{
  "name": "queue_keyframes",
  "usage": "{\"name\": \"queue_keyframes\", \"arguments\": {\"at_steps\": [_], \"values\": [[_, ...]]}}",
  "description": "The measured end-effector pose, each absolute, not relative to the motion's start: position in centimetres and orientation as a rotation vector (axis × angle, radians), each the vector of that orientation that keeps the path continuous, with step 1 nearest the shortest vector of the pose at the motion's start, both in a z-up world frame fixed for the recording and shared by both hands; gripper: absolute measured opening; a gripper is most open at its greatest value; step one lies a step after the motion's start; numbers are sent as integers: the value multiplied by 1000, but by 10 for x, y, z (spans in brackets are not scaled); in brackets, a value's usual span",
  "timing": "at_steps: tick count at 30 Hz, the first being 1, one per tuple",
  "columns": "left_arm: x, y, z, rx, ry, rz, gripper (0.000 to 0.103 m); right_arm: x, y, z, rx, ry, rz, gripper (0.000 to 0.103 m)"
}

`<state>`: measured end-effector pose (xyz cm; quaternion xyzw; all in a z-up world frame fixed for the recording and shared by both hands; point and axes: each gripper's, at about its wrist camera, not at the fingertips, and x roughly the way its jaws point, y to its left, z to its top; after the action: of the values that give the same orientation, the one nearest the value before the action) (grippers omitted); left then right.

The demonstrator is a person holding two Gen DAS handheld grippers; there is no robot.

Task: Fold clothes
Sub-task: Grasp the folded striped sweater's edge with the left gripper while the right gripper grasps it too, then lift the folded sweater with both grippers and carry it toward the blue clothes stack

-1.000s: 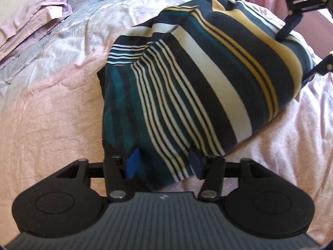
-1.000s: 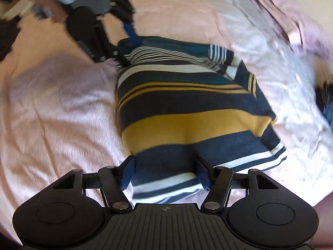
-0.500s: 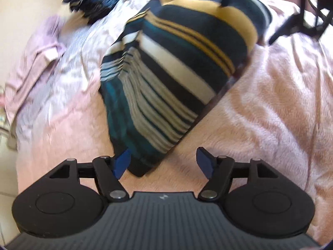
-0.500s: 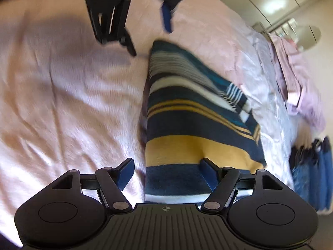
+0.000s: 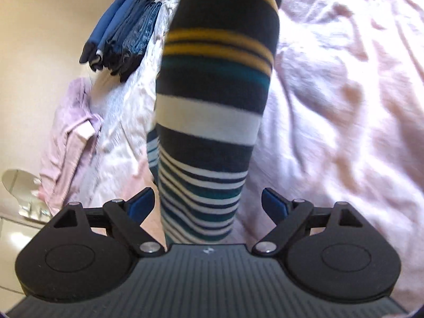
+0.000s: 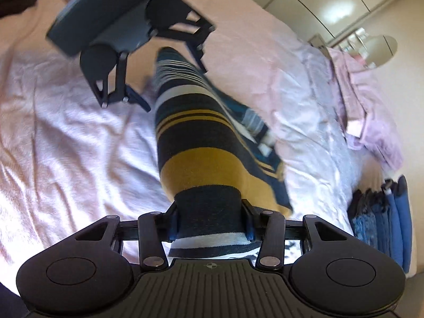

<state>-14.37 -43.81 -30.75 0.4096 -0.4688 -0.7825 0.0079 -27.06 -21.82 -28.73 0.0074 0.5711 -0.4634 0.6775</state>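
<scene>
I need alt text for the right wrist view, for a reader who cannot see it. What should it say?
The right gripper is shut on one end of a folded striped garment that stretches away over a pink bed cover. The left gripper is at the far end, fingers apart. Folded blue clothes and a lilac garment lie at the right.

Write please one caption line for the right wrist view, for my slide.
Right hand-held gripper shut on the striped garment above the pink bedspread; left hand-held gripper open.
</scene>
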Motion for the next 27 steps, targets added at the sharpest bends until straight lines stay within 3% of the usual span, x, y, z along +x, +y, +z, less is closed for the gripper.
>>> {"name": "queue_keyframes", "arguments": {"at_steps": [1,3,6,9,13,20,26,27], "values": [[-151,-438,-309,1286,-1489,-2432,78,-277,-220,-280,26,1274,-1046,45],[-165,-440,-310,1347,-1482,-2421,36,-286,-221,-269,43,1264,-1052,45],[-174,-443,-304,1420,-1398,-2448,24,-286,-212,-280,43,1281,-1058,47],[-178,-447,-295,1465,-1313,-2477,22,-274,-205,-296,15,1309,-1111,62],[-181,-452,-283,1510,-1250,-2495,22,-254,-203,-322,2,1342,-1168,64],[-179,-446,-269,1574,-1182,-2520,22,-251,-214,-362,-163,1406,-1162,87],[-177,-442,-264,1571,-1208,-2512,24,-264,-225,-368,-193,1406,-1135,86],[-175,-440,-265,1557,-1245,-2502,26,-269,-225,-362,-168,1391,-1138,77]]}}
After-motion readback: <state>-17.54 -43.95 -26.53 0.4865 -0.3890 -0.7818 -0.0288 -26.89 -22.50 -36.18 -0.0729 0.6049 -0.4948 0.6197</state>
